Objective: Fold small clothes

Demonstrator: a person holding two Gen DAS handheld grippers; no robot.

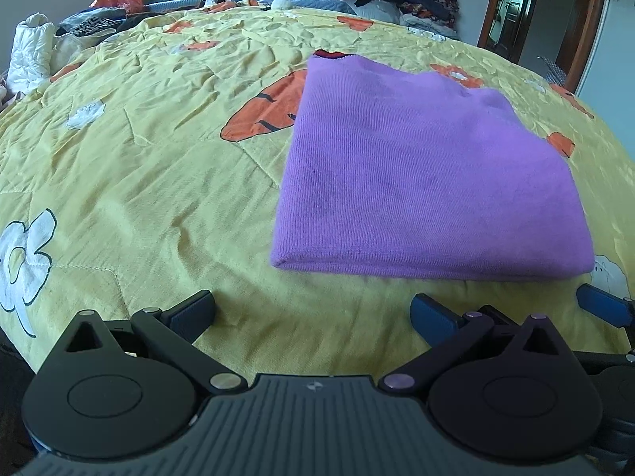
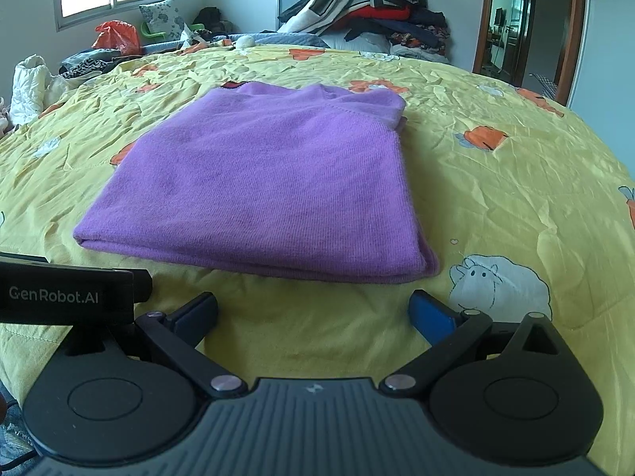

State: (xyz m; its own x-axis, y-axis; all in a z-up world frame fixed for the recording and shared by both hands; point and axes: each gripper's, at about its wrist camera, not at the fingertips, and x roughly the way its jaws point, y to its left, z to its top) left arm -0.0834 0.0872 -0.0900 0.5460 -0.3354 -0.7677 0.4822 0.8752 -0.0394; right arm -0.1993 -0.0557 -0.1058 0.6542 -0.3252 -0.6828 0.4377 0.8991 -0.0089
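Observation:
A purple knitted garment (image 1: 428, 174) lies folded into a flat rectangle on the yellow quilt (image 1: 151, 182); a dark red edge peeks out at its far corner. In the right wrist view the same purple garment (image 2: 270, 182) lies straight ahead. My left gripper (image 1: 313, 315) is open, just short of the garment's near fold and a little to its left, with nothing between the fingers. My right gripper (image 2: 313, 313) is open too, a short way before the near fold, holding nothing. The left gripper's body (image 2: 67, 297) shows at the left of the right wrist view, and a blue pad of the right gripper (image 1: 603, 305) at the right edge of the left wrist view.
The yellow quilt (image 2: 496, 182) with carrot and sheep prints covers the whole bed. A tall pile of clothes (image 2: 369, 8) sits at the far end, more clothes and an orange bag (image 2: 117, 35) at the far left, a white bundle (image 2: 27, 87) on the left edge. A doorway (image 2: 516, 20) stands far right.

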